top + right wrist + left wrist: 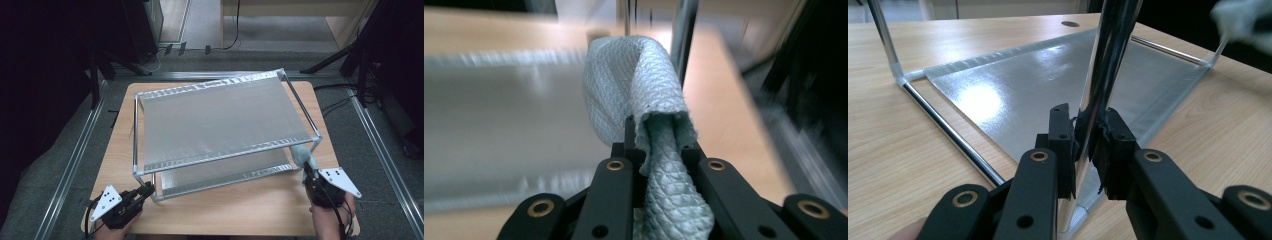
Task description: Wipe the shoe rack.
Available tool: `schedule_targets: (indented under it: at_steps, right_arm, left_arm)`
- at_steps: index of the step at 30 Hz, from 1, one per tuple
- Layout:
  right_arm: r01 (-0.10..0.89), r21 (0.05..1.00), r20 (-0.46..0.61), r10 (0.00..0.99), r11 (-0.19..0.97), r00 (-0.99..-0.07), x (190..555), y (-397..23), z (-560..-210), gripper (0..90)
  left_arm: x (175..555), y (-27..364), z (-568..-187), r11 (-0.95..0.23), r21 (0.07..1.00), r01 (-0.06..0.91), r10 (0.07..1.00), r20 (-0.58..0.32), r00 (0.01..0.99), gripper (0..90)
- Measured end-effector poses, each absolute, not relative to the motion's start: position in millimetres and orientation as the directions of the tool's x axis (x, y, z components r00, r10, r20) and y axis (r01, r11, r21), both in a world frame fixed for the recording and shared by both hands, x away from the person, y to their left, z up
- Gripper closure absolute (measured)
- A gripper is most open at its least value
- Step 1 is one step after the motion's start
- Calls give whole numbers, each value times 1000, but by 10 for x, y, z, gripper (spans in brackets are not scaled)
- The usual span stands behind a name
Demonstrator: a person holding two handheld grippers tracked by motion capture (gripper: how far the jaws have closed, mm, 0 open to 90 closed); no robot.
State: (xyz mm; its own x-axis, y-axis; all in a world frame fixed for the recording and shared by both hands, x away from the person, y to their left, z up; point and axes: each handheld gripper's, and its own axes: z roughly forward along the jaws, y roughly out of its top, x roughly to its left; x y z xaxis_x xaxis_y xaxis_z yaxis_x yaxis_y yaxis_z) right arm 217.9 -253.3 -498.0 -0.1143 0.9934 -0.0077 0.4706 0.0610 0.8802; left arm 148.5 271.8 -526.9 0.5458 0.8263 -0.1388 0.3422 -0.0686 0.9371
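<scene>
Tongs first: my left tongs (1087, 145) are clamped on the near-left upright post (1108, 65) of the two-tier rack (220, 120), low down by the foot, and my right tongs (664, 145) are pinched shut on a folded blue-grey cloth (639, 85) whose loose end sticks out past the tips. Seen from above, that cloth (302, 156) sits at the rack's near-right corner, right by the top rail, while the rack itself stands in the middle of the wooden tabletop (240, 210). I judge the job in hand to be wiping the rack while I steady it. To do it well I should keep the left grip firm and low so the light frame cannot skid or tip when the cloth drags. With the right, I want the cloth's flat fold, not the hard tips, meeting the metal, and strokes running along the rail or across the silver shelf sheet (220, 125) rather than jabbing. Light pressure matters, since the thin sheet could sag or crease.
</scene>
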Motion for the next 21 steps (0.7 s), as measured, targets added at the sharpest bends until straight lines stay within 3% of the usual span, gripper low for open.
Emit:
schedule_targets:
  at_steps: [5,12,17,21]
  right_arm:
    - [626,776,25,988,75,-150,2323,-2547,-5373,818]
    - [637,766,23,986,88,-163,2254,-2764,-5304,815]
    - [651,759,14,1000,-2,-13,2204,-3091,-5284,818]
    - [563,824,33,997,-68,72,2170,-3148,-5115,825]
  left_arm:
    - [1485,2717,-5269,-69,937,341,828,-137,544,798]
    - [1485,2716,-5270,-71,938,340,828,-135,544,798]
    - [1485,2714,-5270,-69,938,341,829,-136,543,799]
    - [1487,2712,-5271,-68,937,342,830,-137,540,799]
